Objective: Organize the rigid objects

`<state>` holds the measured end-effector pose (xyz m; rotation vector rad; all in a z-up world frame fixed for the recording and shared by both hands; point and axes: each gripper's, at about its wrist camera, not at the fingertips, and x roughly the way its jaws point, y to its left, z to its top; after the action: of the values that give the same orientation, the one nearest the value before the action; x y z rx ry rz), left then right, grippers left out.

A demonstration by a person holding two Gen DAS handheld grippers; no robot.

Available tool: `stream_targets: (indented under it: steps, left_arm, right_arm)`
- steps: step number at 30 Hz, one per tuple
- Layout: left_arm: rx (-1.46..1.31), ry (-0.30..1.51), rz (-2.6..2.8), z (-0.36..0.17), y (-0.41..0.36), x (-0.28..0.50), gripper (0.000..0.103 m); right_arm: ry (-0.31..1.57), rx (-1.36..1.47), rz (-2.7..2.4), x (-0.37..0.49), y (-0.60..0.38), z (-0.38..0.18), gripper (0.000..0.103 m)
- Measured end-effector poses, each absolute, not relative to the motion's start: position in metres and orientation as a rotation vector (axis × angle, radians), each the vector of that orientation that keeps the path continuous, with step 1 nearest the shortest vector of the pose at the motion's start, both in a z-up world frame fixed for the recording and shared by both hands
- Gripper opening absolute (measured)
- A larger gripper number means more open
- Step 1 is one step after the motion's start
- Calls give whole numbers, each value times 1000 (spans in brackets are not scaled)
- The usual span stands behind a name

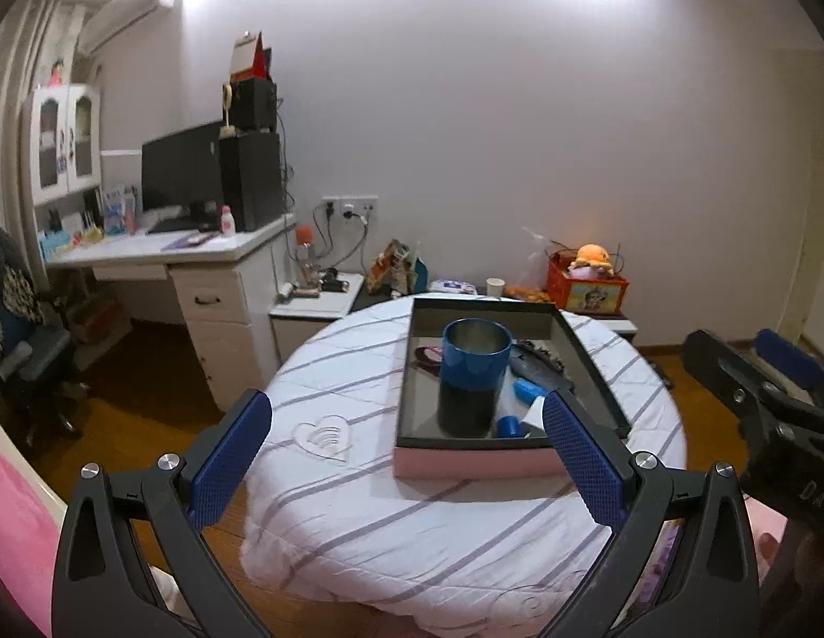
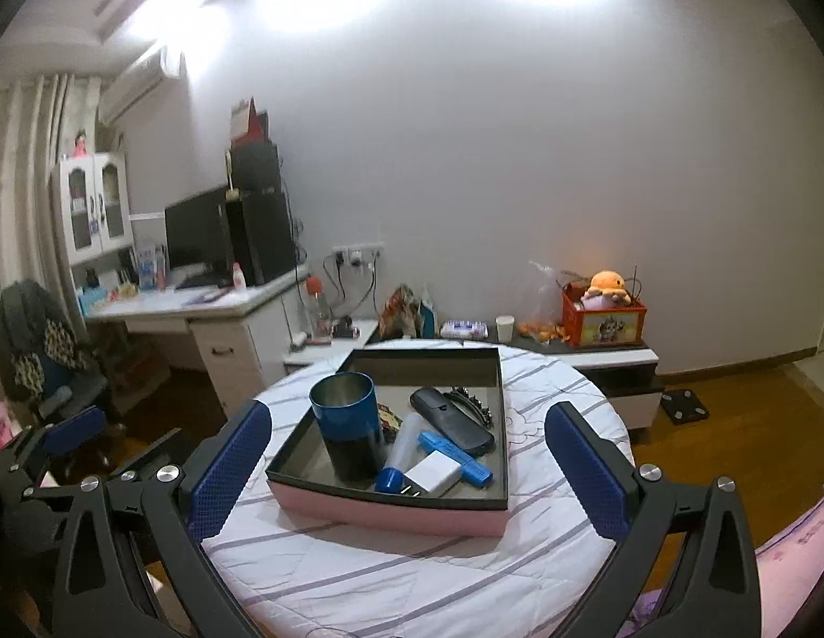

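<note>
Inside the box, the remote lies flat, angled rearward-left.

Glossy metal-lined cup, quilted cloth cover

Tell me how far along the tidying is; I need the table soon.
Mostly done, it seems: the blue cup, black remote, white charger, hair claw and blue clip all sit inside the pink box. Nothing is in hand: left gripper and right gripper hover, jaws open. No loose items show on the striped cloth.
</note>
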<state>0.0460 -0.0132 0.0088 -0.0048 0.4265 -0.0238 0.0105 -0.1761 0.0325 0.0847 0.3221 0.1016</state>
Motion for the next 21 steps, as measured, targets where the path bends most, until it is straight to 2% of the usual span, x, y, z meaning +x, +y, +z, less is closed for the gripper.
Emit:
stream_targets:
  steps: [8,21]
  left_arm:
    - [33,390,-40,9,-18,33,103]
    - [22,183,-30,25,-25,8,103]
  right_arm:
    - [253,55,57,-15,-179,36,103]
    - [108,11,55,-38,-174,46,103]
